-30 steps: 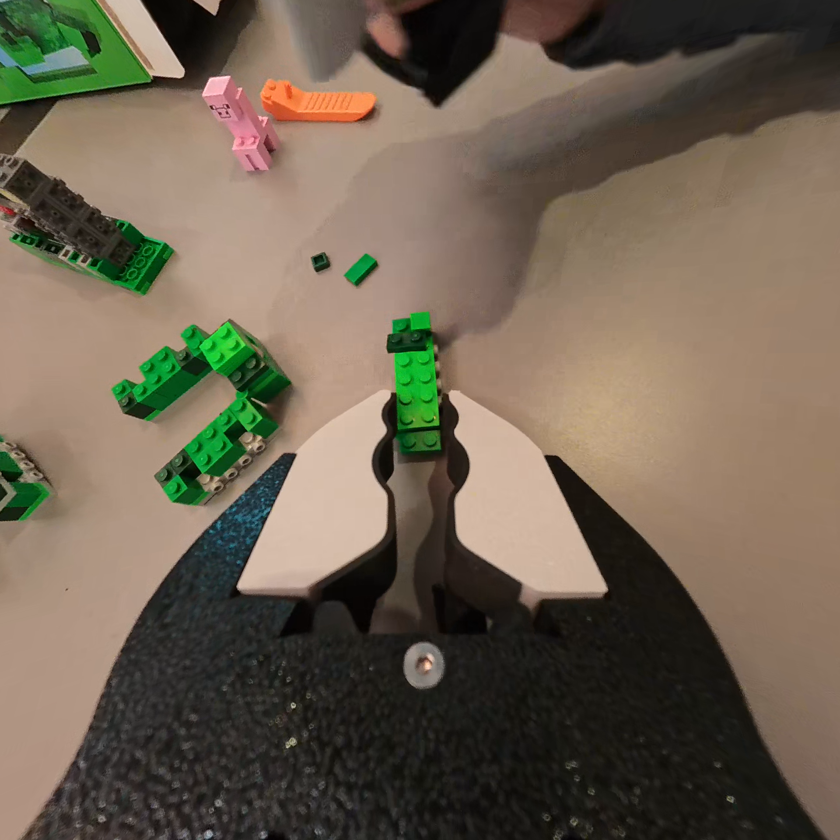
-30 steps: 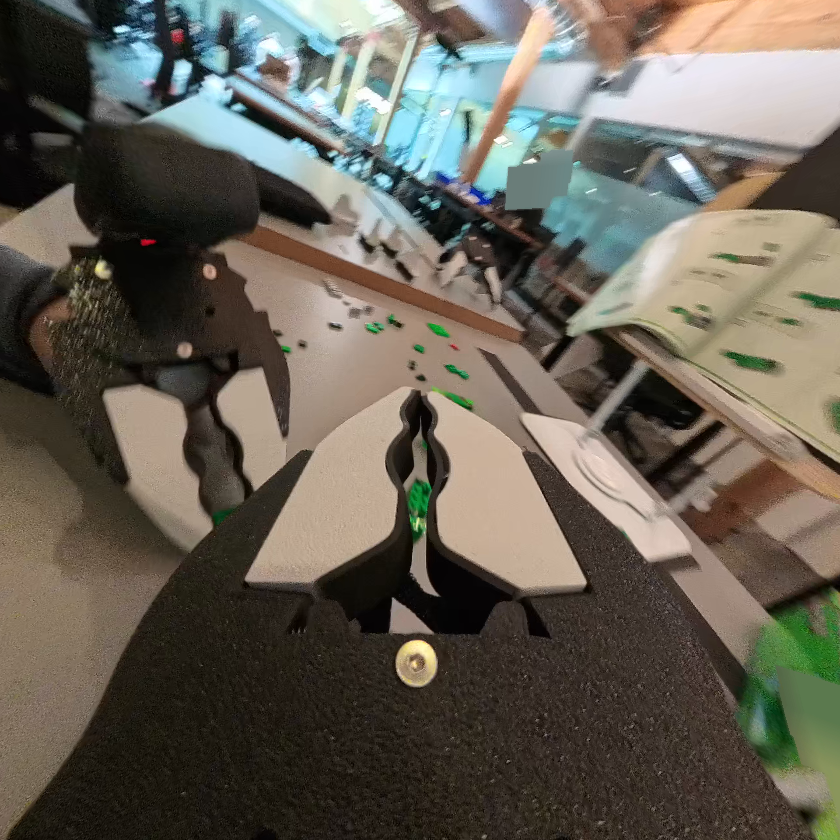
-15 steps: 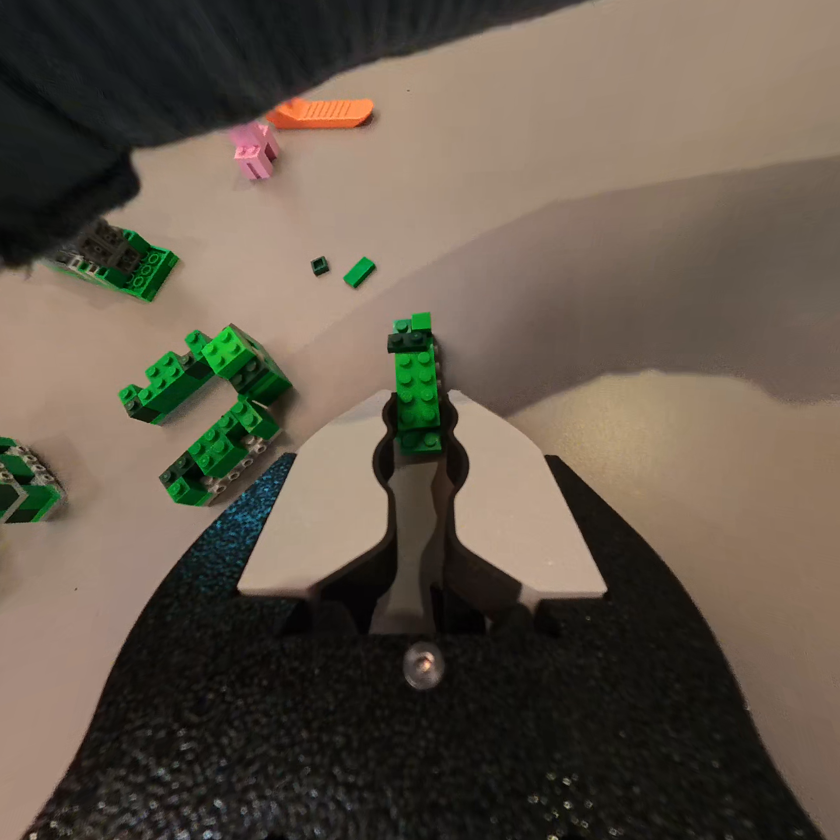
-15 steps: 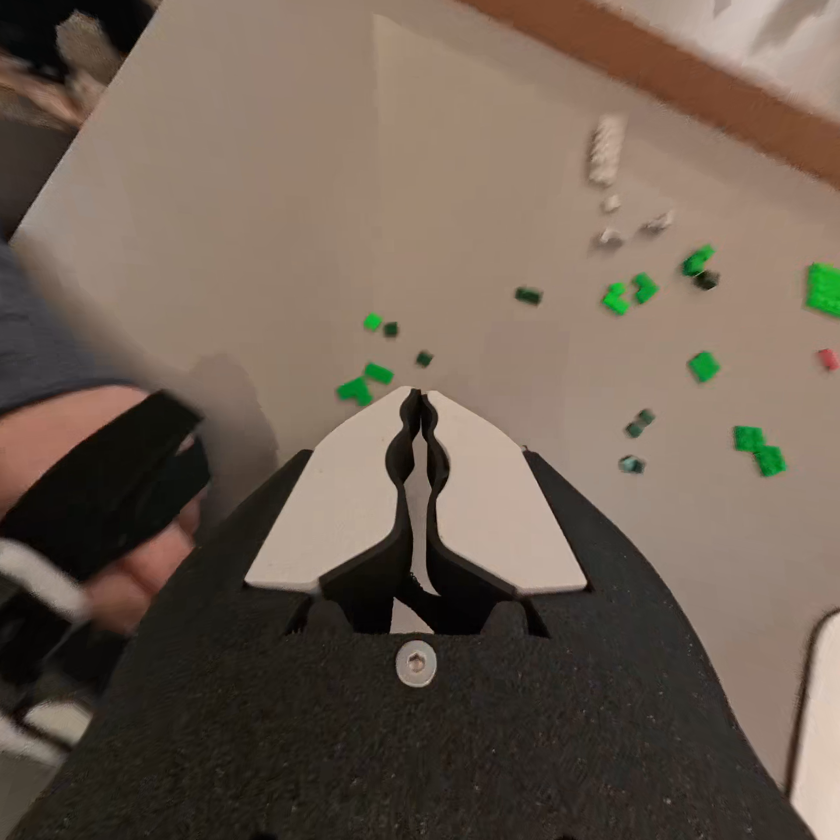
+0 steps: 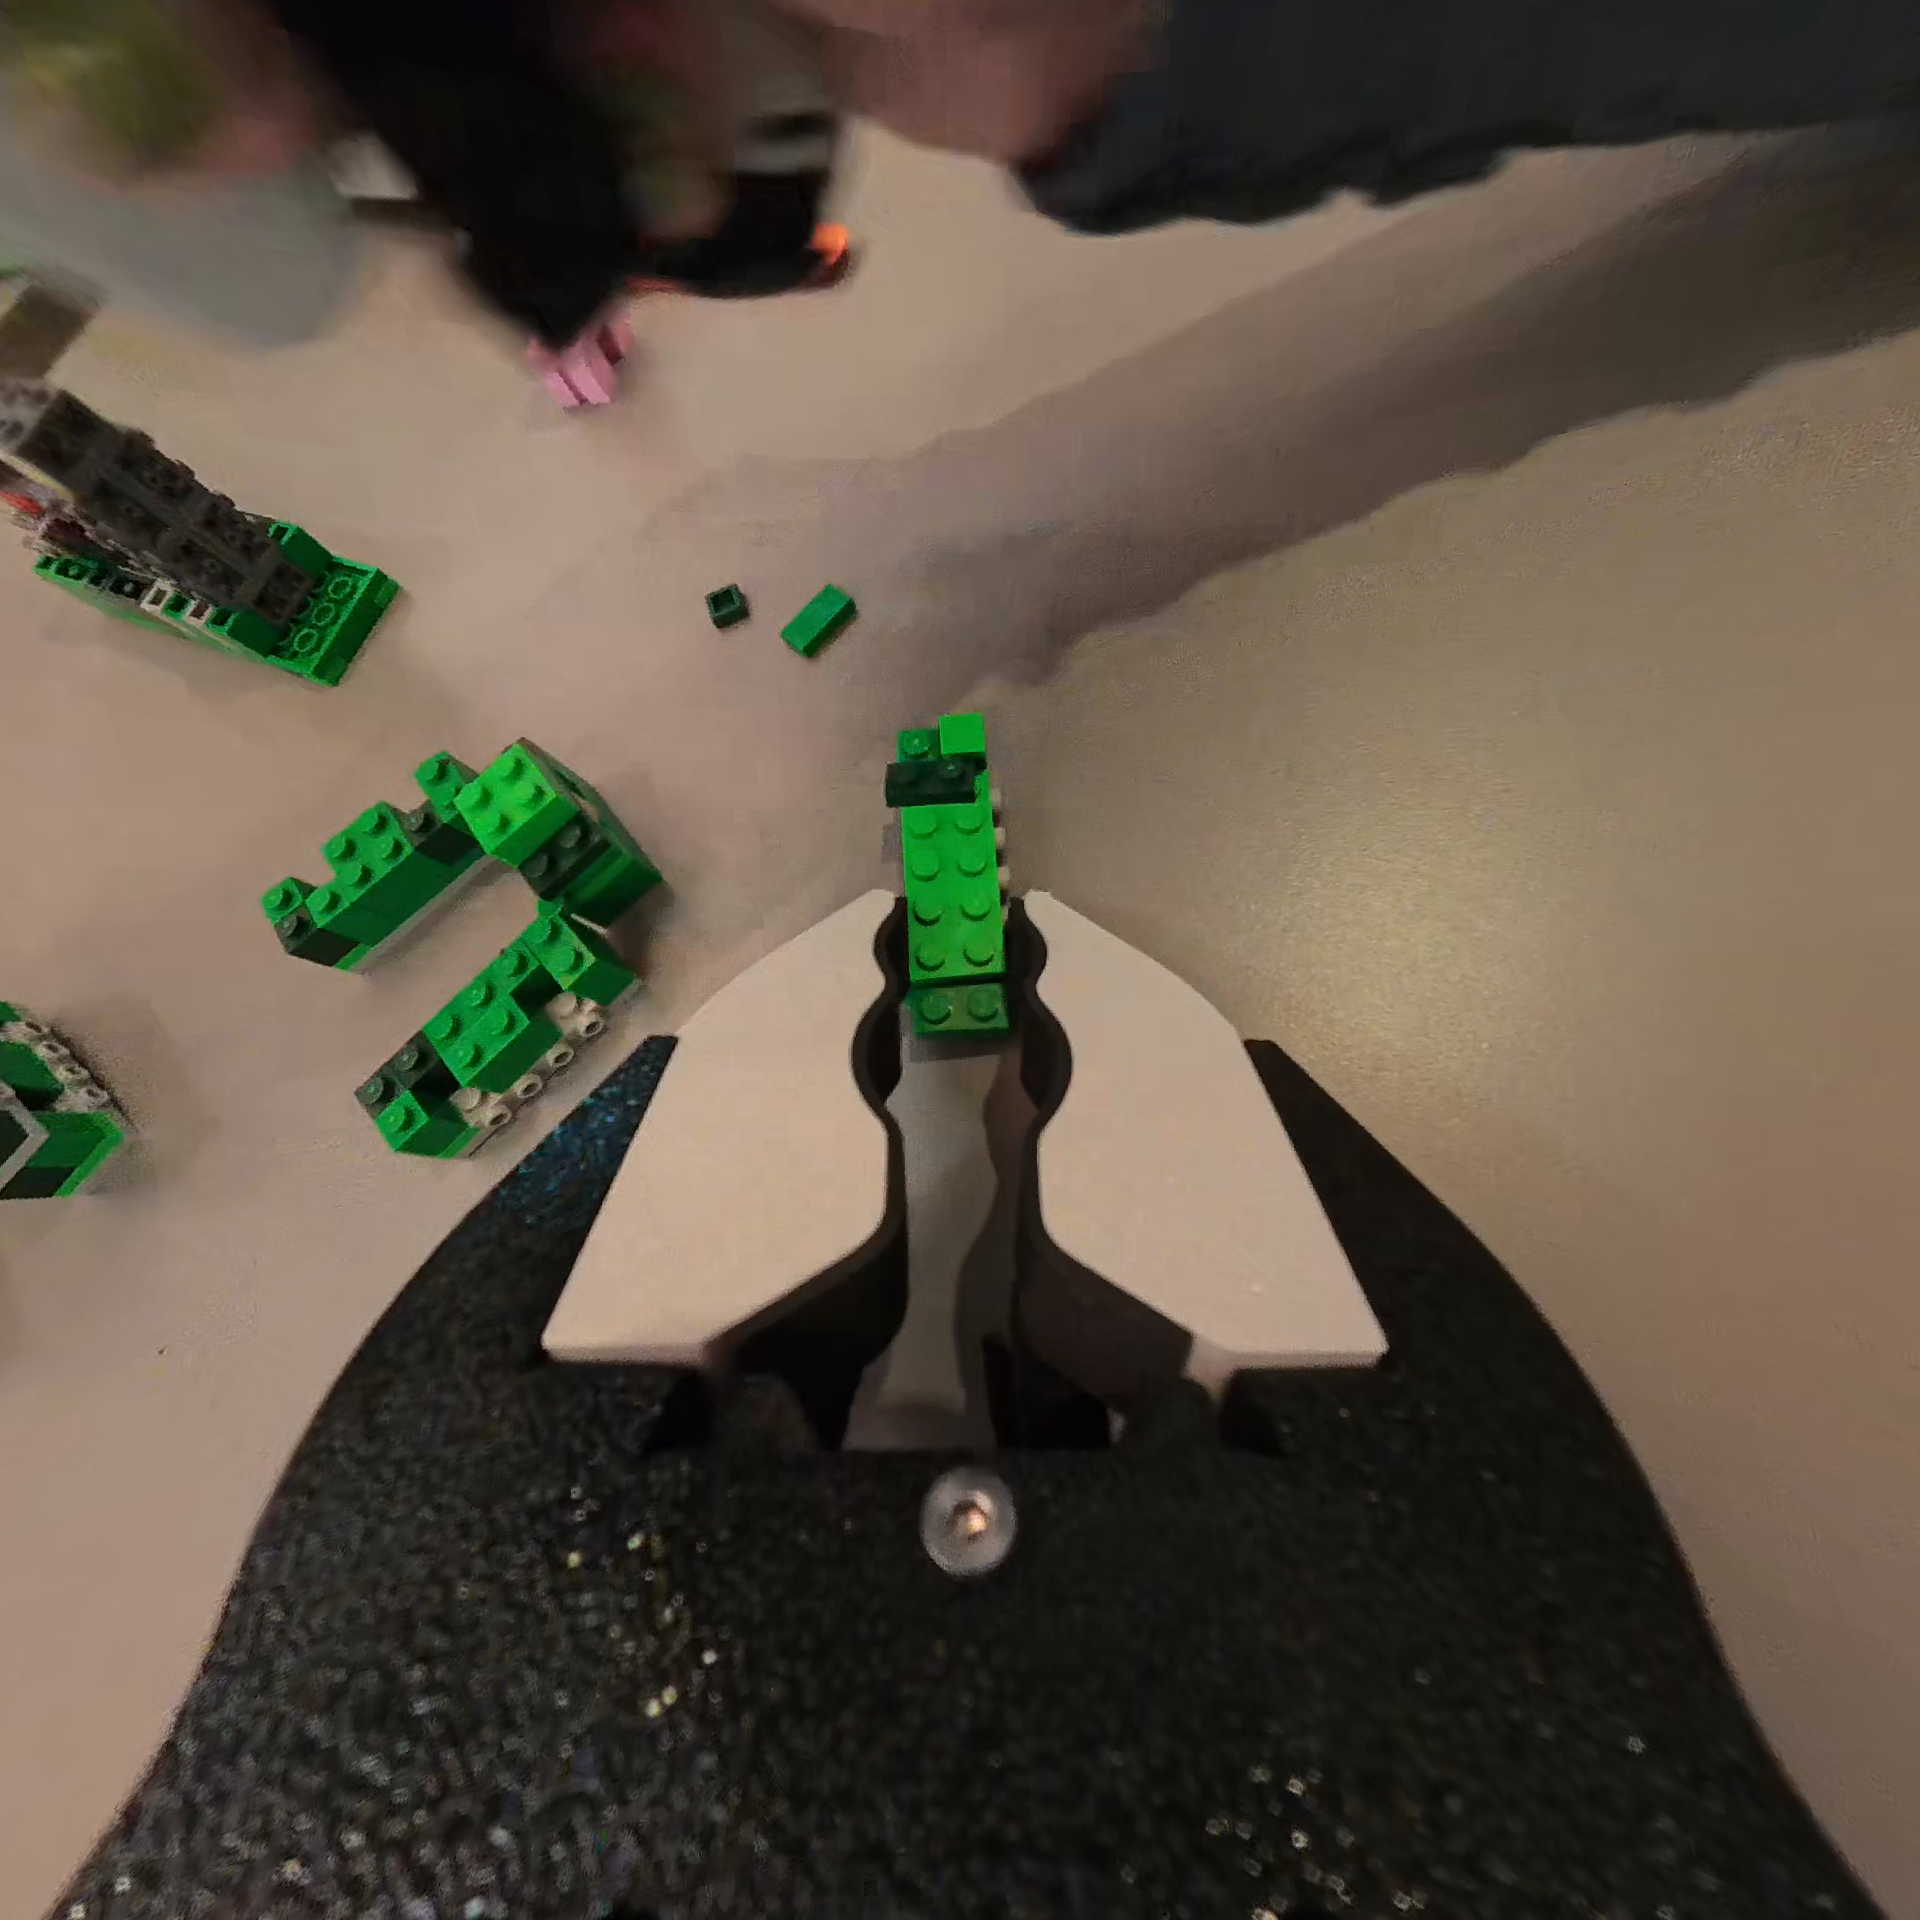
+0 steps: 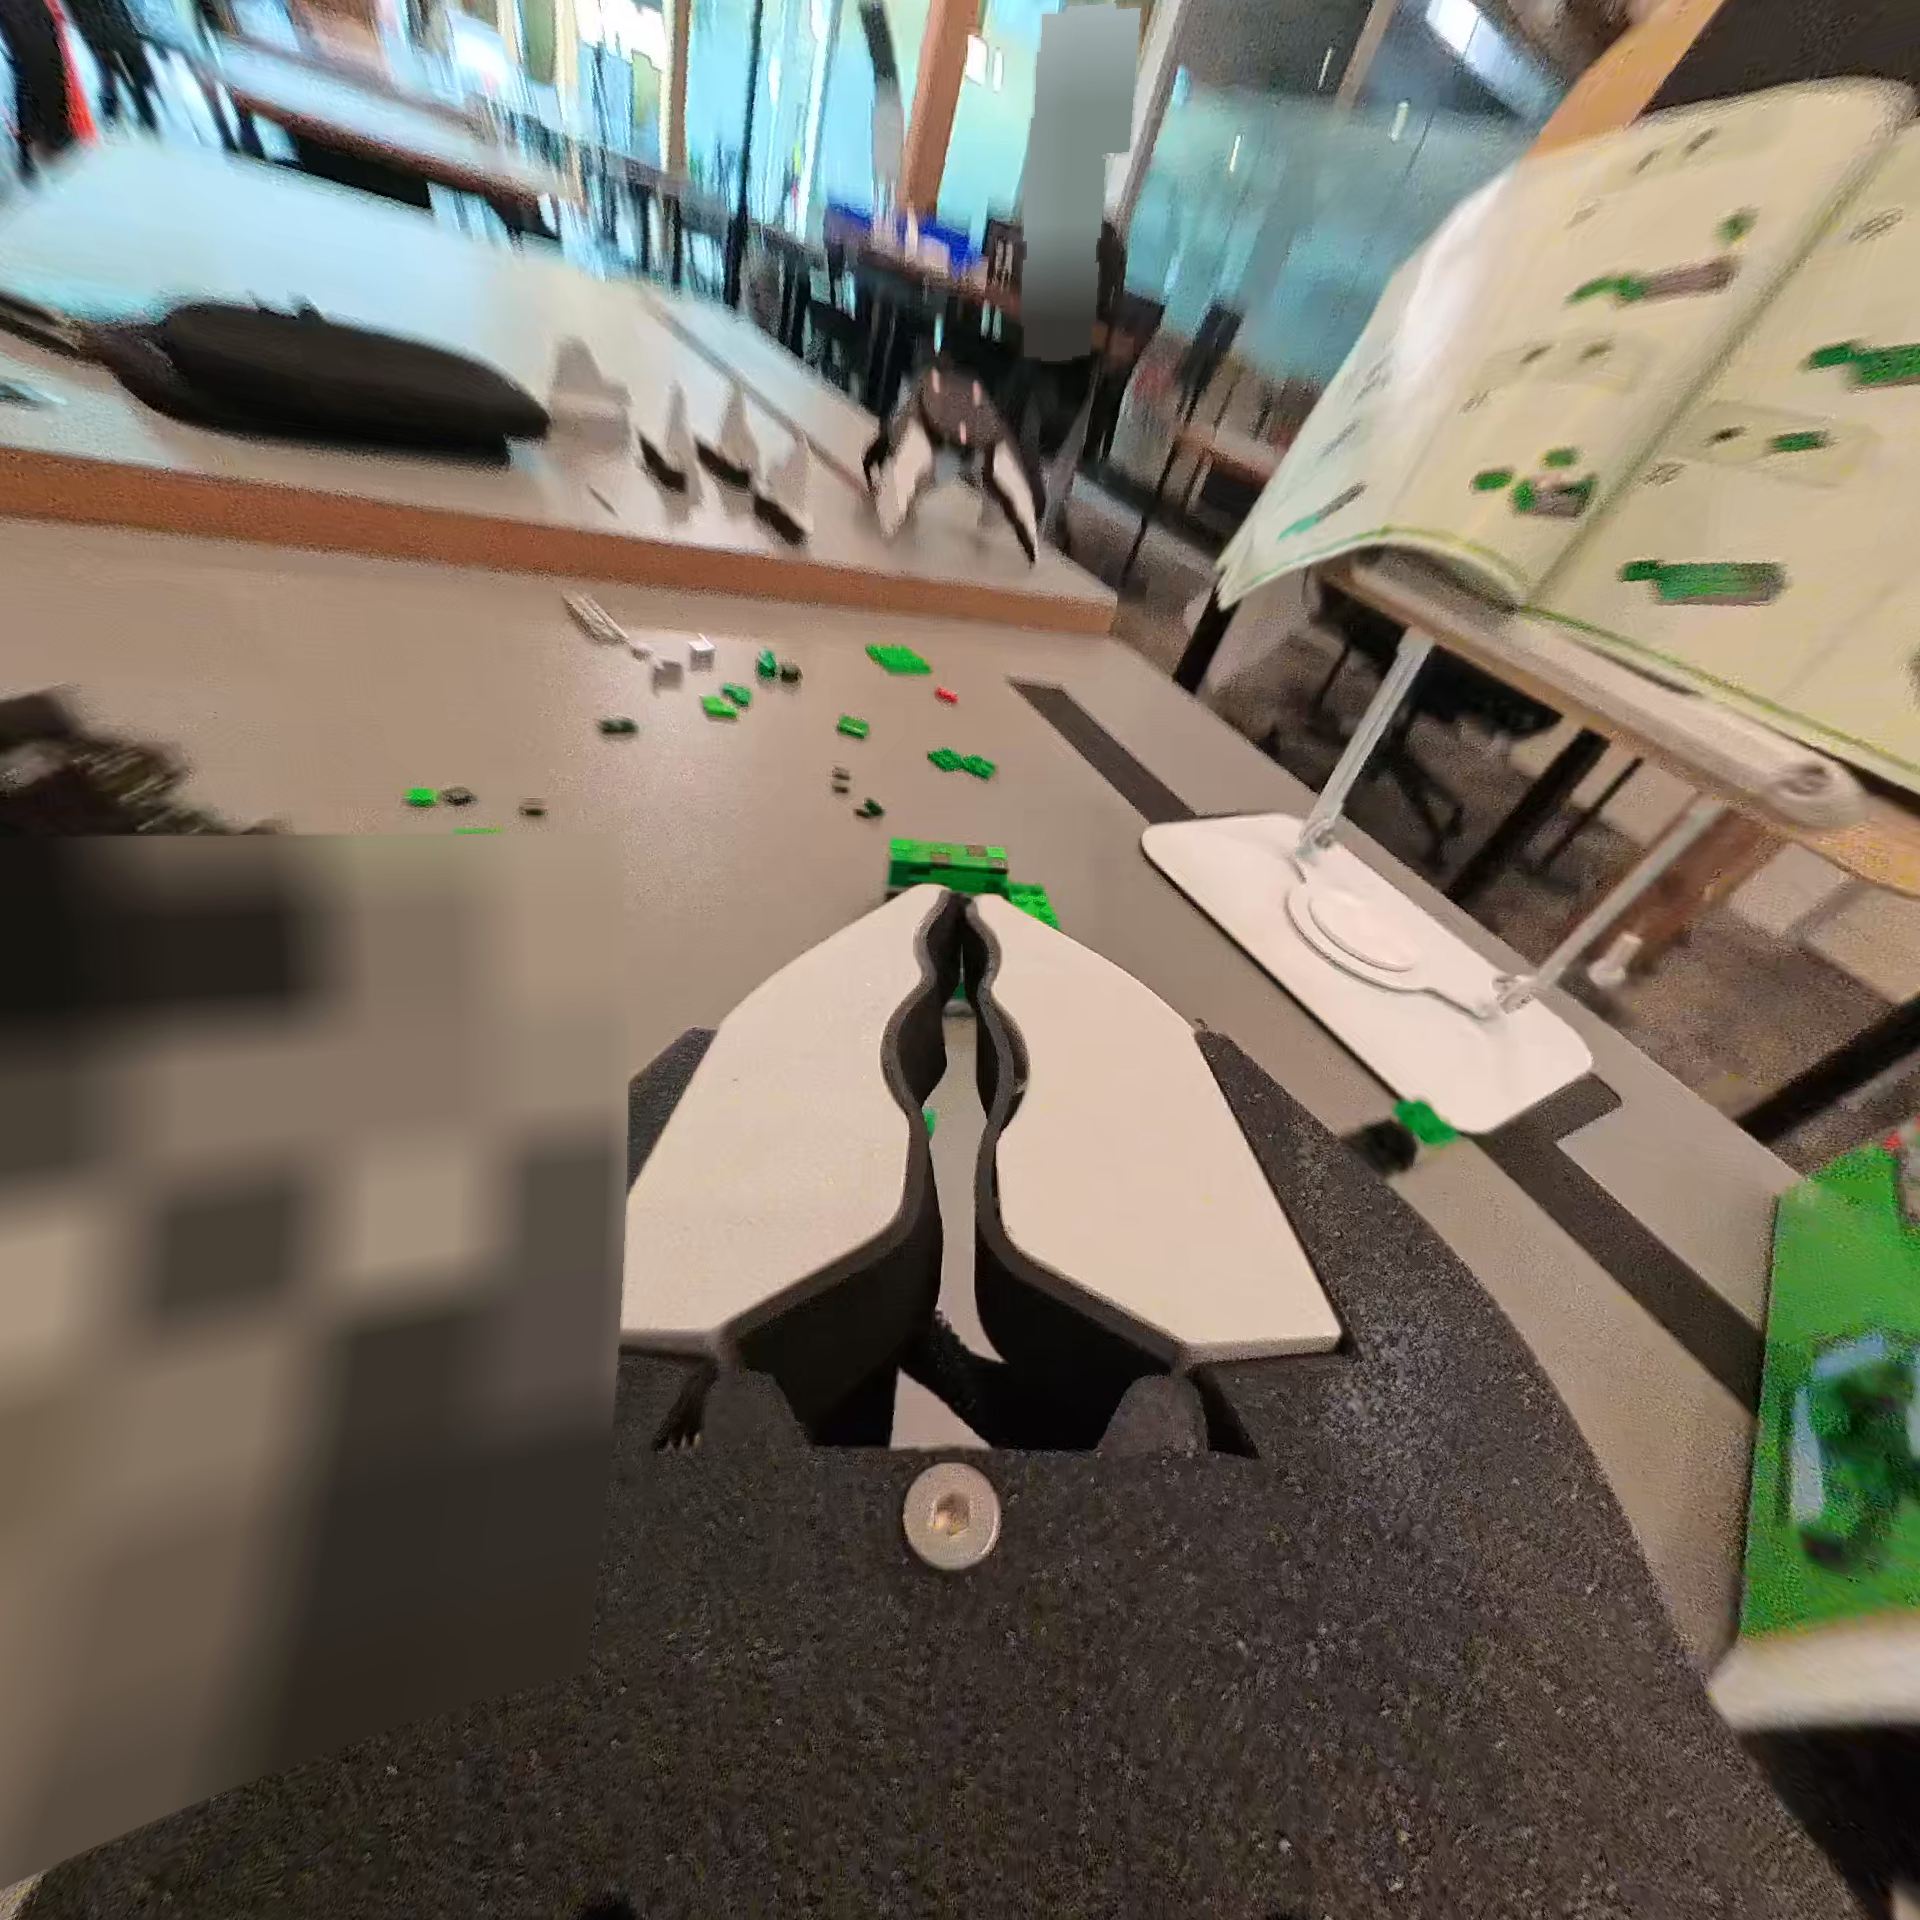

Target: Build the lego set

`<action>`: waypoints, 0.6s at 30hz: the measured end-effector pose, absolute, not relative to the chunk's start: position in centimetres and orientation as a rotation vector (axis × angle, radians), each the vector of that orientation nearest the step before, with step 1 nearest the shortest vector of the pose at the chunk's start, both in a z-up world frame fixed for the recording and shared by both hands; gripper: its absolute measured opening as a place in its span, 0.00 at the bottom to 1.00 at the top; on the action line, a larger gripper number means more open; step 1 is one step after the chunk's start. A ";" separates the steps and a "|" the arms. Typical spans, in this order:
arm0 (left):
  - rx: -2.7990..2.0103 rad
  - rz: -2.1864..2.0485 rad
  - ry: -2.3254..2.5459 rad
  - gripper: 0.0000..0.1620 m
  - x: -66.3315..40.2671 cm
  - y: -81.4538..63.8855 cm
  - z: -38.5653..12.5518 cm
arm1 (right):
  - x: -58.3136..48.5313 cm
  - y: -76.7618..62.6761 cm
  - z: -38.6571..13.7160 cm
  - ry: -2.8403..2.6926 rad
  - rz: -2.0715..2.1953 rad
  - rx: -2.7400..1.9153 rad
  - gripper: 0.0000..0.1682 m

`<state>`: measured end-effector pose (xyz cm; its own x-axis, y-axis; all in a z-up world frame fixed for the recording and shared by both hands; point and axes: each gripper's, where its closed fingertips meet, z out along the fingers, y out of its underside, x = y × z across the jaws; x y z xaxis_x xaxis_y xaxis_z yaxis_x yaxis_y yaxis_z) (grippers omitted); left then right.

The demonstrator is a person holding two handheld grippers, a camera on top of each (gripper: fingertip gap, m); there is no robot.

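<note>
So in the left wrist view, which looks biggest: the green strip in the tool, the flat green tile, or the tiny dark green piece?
1. Green strip, though nearest the camera.
2. Flat green tile.
3. Tiny dark green piece.

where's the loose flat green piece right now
In the left wrist view the flat green piece lies on the table ahead of the left gripper, beside a tiny dark green piece on its left, beyond the green strip held in the jaws.
</note>
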<state>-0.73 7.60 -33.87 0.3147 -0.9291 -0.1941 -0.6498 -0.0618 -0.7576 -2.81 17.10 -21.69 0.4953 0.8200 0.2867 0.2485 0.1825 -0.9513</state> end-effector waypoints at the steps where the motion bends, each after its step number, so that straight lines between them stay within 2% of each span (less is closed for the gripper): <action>1: -1.795 -0.451 1.415 0.11 -0.7 7.6 -33.9 | -1.2 15.5 -22.1 -1.002 0.543 -1.310 0.00; 6: -1.801 -0.463 1.417 0.11 -0.7 7.6 -33.9 | 0.8 9.3 -27.4 -1.428 0.555 -1.231 0.00; 7: -1.799 -0.461 1.417 0.11 -0.7 7.6 -33.9 | 1.0 8.9 -28.1 -1.465 0.577 -1.239 0.07; 13: -1.799 -0.492 1.439 0.11 -0.7 7.5 -34.0 | 0.5 7.6 -30.3 -1.671 0.721 -1.306 0.15; 18: -1.806 -0.526 1.453 0.11 -0.7 7.5 -34.0 | 0.1 7.8 -31.8 -1.839 0.758 -1.356 0.15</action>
